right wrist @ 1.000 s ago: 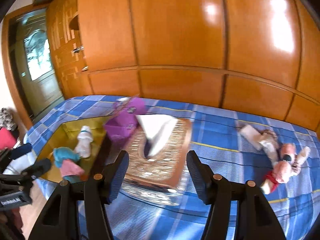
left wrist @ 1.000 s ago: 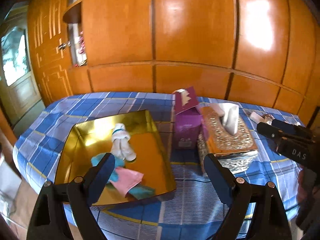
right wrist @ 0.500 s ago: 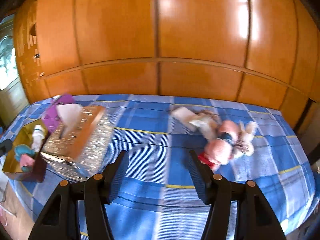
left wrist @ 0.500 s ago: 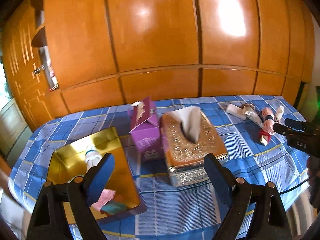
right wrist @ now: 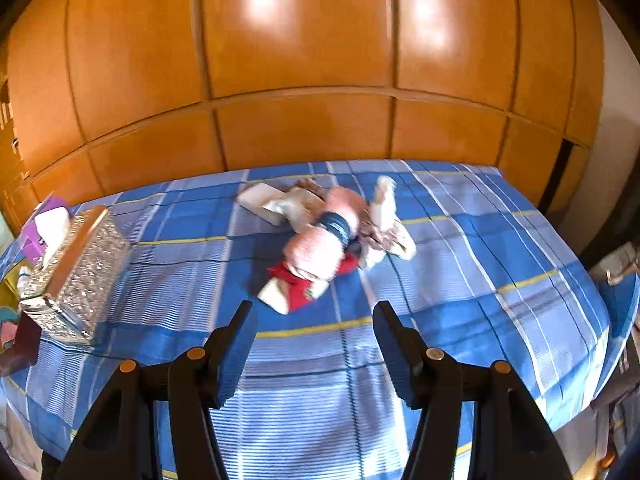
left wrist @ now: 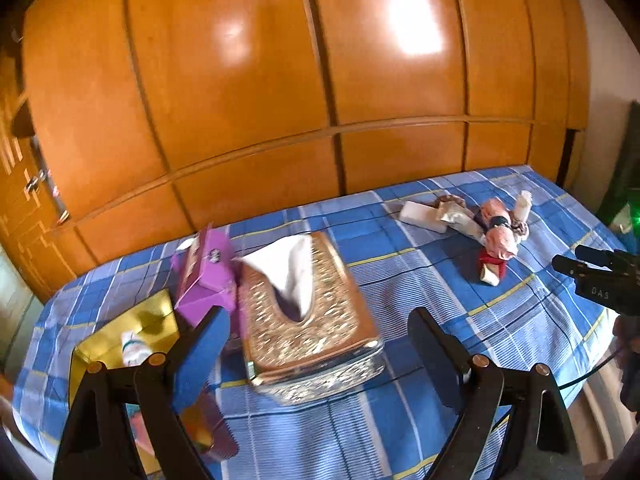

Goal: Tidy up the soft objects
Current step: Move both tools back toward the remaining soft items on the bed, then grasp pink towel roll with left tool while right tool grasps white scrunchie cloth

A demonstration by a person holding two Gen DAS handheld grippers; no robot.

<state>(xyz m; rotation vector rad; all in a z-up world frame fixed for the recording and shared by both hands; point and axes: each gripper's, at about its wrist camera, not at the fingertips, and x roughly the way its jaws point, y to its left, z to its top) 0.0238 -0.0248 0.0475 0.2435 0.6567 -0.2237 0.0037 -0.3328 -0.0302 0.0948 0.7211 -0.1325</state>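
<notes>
A heap of soft things [right wrist: 332, 236] lies on the blue checked cloth: a pink roll with a dark band, a red piece, white and patterned pieces. It also shows in the left wrist view [left wrist: 488, 228] at the far right. My right gripper [right wrist: 312, 320] is open and empty, just short of the heap. My left gripper [left wrist: 320, 332] is open and empty, over the front of the tissue box. A gold tray [left wrist: 160, 312] at the left holds a white rolled piece [left wrist: 134, 350] and other soft pieces.
A gold embossed tissue box [left wrist: 304, 320] stands mid-table, with a purple carton [left wrist: 206, 276] beside it; the box also shows in the right wrist view [right wrist: 76, 276]. Orange wooden cupboard doors [right wrist: 304, 60] back the table. The right gripper [left wrist: 600, 284] shows at the right edge of the left wrist view.
Both grippers have swung to the right. The tray has slid to the left edge of view and the heap of soft things now lies in front of the right gripper.
</notes>
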